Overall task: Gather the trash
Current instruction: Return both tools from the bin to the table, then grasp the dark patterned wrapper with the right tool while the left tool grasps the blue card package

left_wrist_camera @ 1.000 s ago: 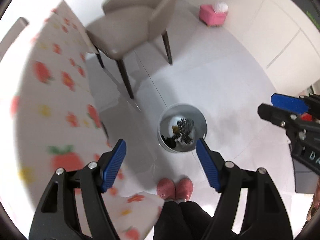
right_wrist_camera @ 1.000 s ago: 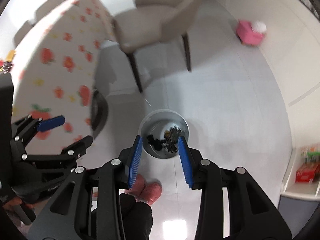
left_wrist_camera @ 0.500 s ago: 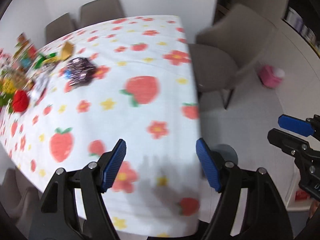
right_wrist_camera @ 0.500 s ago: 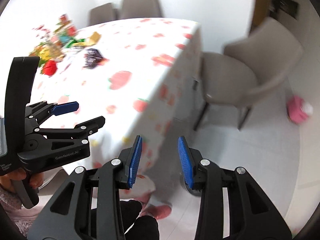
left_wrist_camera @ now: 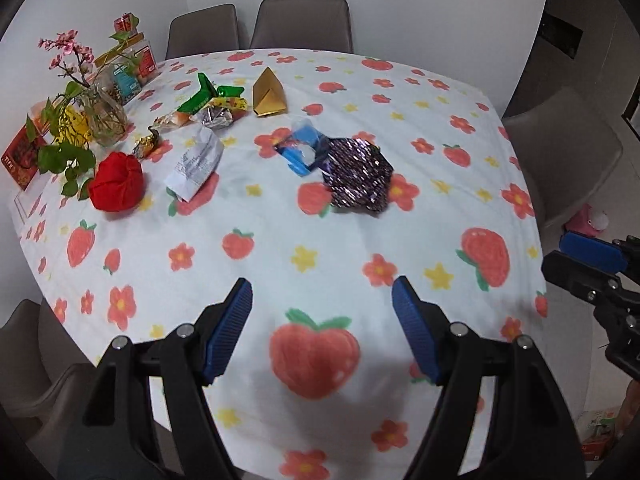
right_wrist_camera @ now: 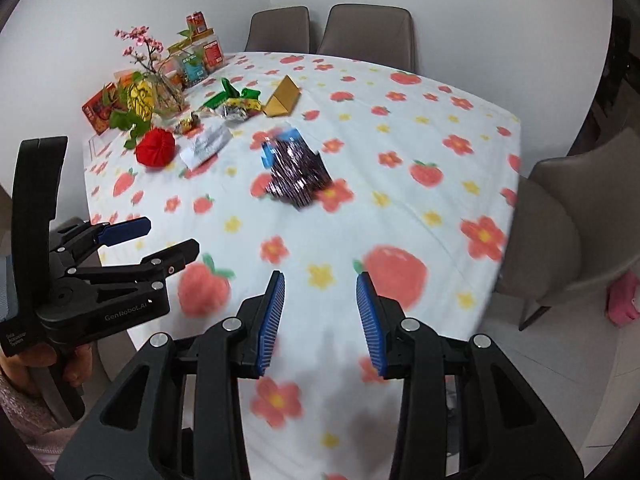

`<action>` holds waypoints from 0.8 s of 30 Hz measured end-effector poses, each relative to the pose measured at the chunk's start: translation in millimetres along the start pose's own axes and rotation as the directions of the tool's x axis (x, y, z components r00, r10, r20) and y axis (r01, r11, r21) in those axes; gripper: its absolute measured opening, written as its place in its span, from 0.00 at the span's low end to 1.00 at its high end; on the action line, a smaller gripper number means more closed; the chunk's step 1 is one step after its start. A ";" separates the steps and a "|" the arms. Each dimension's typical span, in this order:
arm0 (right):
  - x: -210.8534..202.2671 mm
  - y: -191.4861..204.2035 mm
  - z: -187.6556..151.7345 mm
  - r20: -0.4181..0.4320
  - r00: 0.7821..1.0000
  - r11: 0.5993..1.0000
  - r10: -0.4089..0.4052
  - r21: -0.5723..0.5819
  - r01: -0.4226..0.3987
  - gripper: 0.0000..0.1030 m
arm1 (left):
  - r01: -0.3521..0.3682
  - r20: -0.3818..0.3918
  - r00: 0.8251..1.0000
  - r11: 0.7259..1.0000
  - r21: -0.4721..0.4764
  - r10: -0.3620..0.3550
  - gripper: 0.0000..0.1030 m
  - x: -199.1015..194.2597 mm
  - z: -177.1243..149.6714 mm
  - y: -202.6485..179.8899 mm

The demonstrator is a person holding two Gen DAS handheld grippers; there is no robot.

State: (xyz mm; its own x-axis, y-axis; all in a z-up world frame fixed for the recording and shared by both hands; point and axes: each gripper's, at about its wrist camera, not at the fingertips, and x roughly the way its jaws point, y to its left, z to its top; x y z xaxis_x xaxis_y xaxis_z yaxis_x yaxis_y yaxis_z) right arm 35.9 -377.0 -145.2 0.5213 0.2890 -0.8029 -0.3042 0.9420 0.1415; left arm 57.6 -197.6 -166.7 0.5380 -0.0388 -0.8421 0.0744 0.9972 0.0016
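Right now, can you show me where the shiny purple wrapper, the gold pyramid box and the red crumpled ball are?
shiny purple wrapper (left_wrist_camera: 358, 174): left wrist view, middle of its glittery top face.
gold pyramid box (left_wrist_camera: 269, 95): left wrist view, its front sloping face.
red crumpled ball (left_wrist_camera: 116, 181): left wrist view, centre of its rounded front.

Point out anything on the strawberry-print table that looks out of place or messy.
Loose wrappers litter the far left of the tablecloth: a crumpled purple foil wrapper overlapping a torn blue packet, a creased white paper wrapper, and a green wrapper. Nothing looks spilled.
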 end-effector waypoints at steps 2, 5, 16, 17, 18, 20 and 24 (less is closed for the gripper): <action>17.0 9.9 15.5 -0.001 1.000 1.000 -0.012 0.012 0.012 0.35 | 0.007 0.004 1.000 1.000 0.020 -0.007 0.70 9.7 17.1 17.3; 43.5 23.0 38.8 -0.004 0.999 0.999 -0.032 0.033 0.033 0.35 | 0.024 0.009 1.000 0.998 0.054 -0.024 0.70 26.6 40.4 37.8; 124.9 32.3 74.7 -0.081 0.994 0.997 -0.066 0.024 0.068 0.35 | 0.048 -0.034 0.998 0.996 0.078 -0.045 0.70 81.9 66.5 62.5; 129.2 32.7 75.3 -0.088 0.994 0.998 -0.065 0.020 0.067 0.35 | 0.049 -0.043 0.998 0.996 0.073 -0.046 0.70 86.0 66.0 63.1; 134.5 32.8 76.3 -0.097 0.993 0.998 -0.066 0.014 0.068 0.35 | 0.050 -0.051 0.998 0.996 0.067 -0.047 0.70 88.8 65.7 64.0; 148.5 31.0 76.7 -0.120 0.990 0.998 -0.069 0.005 0.070 0.35 | 0.057 -0.069 0.996 0.997 0.060 -0.053 0.70 96.7 65.8 63.7; 170.8 25.8 73.6 -0.163 0.985 0.998 -0.054 0.004 0.056 0.35 | 0.048 -0.086 0.995 0.997 0.059 -0.043 0.70 109.2 70.1 61.6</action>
State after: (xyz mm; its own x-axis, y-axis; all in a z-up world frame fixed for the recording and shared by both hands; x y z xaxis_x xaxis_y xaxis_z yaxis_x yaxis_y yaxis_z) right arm 175.7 -290.9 -236.1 0.3999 0.2058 -0.8931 -0.2718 0.9573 0.0989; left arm 179.8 -144.9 -220.7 0.4596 -0.0758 -0.8849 0.1500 0.9887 -0.0068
